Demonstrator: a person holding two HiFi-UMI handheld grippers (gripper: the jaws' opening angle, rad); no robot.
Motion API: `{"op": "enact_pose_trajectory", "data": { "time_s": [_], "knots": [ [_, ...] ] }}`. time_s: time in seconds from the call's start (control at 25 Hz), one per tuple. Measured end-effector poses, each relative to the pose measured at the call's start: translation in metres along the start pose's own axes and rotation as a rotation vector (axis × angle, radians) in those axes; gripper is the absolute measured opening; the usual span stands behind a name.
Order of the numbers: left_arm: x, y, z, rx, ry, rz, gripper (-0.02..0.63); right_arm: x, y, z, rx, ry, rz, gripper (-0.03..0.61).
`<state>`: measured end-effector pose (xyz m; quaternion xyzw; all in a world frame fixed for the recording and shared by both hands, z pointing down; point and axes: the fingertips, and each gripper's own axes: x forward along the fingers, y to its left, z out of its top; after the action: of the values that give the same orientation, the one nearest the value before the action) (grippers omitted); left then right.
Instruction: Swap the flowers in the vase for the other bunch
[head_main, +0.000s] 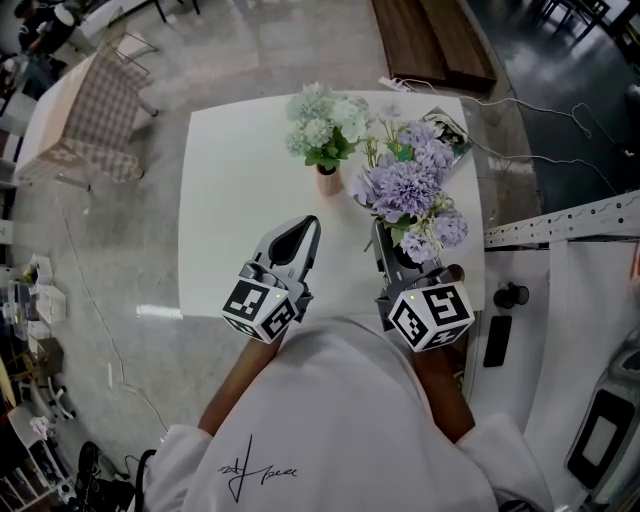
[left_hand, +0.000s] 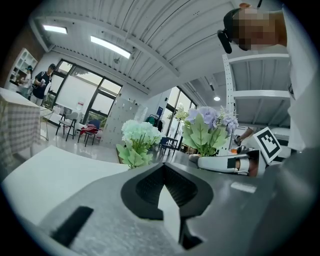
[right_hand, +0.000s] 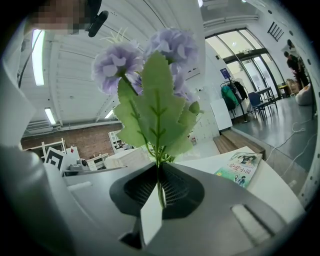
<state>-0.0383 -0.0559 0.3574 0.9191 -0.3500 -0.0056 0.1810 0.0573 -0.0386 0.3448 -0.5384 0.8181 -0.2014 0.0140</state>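
Observation:
A pale green and white bunch stands upright in a small brown vase near the table's far middle. My left gripper lies just in front of the vase, shut with nothing between its jaws; in the left gripper view its tips meet below the pale bunch. My right gripper is shut on the thin green stems of a purple bunch, held upright to the right of the vase. In the right gripper view the stems run between the closed pads, with the purple bunch's leaves and blooms above.
A picture book lies at the white table's far right corner. A wooden platform stands beyond the table and a checkered chair to the left. A shelf rail, cables and black devices are on the right.

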Motion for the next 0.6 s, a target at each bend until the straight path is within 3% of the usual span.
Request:
{"op": "enact_pose_trajectory", "data": {
  "time_s": [0.6],
  "knots": [
    [-0.0049, -0.0024, 0.0054, 0.004, 0.029, 0.013, -0.003, 0.0007, 0.0048, 0.0054, 0.01, 0.017, 0.072, 0.025]
  ]
}}
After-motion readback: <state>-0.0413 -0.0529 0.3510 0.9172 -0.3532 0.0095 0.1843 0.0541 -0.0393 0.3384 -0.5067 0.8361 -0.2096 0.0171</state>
